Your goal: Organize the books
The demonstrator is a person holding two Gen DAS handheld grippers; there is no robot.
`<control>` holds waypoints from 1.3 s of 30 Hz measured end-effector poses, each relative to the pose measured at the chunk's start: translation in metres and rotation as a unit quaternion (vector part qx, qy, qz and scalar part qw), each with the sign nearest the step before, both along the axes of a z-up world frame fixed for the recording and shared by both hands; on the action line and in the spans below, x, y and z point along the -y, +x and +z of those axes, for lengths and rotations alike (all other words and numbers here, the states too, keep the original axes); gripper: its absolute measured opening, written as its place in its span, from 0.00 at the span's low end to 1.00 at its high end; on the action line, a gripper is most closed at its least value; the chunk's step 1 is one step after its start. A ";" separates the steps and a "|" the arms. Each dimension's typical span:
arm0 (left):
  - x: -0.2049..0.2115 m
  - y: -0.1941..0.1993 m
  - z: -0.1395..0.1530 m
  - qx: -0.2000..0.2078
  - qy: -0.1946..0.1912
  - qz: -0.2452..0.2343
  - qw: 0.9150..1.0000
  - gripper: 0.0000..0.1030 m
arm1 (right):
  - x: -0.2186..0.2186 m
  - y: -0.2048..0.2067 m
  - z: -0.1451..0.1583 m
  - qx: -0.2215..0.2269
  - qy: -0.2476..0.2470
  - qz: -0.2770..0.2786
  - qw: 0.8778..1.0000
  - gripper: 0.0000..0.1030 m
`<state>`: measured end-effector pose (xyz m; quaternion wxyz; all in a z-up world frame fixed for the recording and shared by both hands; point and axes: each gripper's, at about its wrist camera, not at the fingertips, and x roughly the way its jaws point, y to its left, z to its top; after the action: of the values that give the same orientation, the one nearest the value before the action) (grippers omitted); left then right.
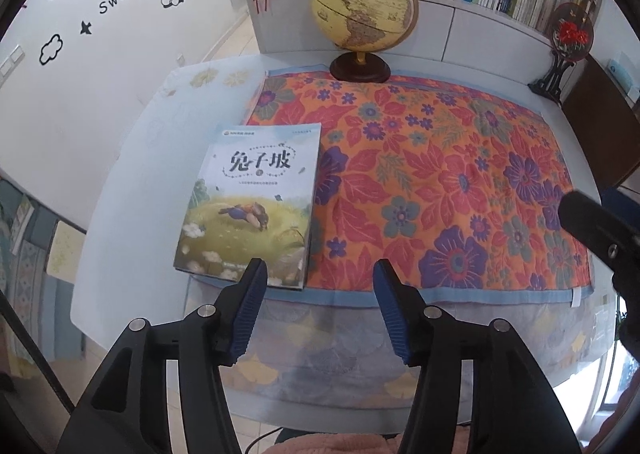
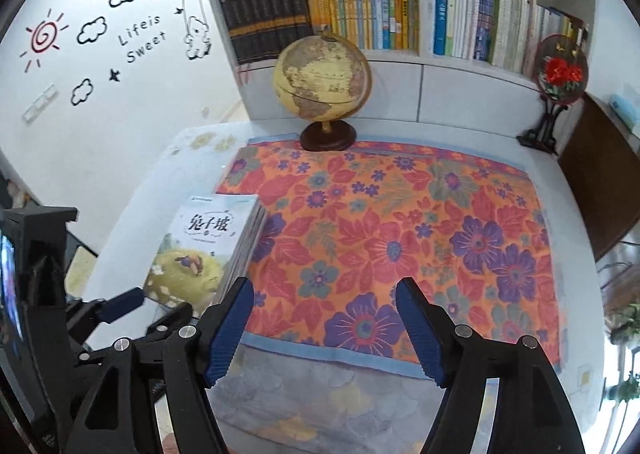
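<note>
We see the stack of books lying flat at the left edge of the floral cloth, partly on the cloth and partly on the pale table, toward the near side. Its top cover shows a painted meadow under a pale title band, and from the right wrist view the spines and page edges of several books show beneath it, squared up into one pile. Our left gripper hangs just above the near edge of the stack, its jaws parted to a middling width with nothing between them; the left blue pad overlaps the near right corner of the cover in the picture, though we cannot tell whether it touches. Our right gripper hovers over the near edge of the cloth, to the right of the stack, jaws spread wide and empty, with only the flowered fabric showing between the pads. At the far edge of the cloth stands a yellow globe on a dark round base. Behind it runs a white bookshelf packed with upright volumes, dark ones at the left and yellow and pale ones further right. At the far right corner a round red flower ornament sits on a black stand. The wall to the left carries cloud, sun and bear decals.
</note>
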<state>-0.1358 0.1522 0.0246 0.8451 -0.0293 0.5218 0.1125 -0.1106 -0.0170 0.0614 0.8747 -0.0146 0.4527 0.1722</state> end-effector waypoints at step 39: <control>-0.005 -0.013 -0.008 0.012 0.021 0.002 1.000 0.67 | 0.010 0.003 -0.027 -0.066 -0.001 -0.039 0.997 0.70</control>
<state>-0.1483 0.1570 0.0163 0.8514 -0.0139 0.5093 0.1245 -0.1074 -0.0267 0.0348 0.8491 0.0139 0.5097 0.1377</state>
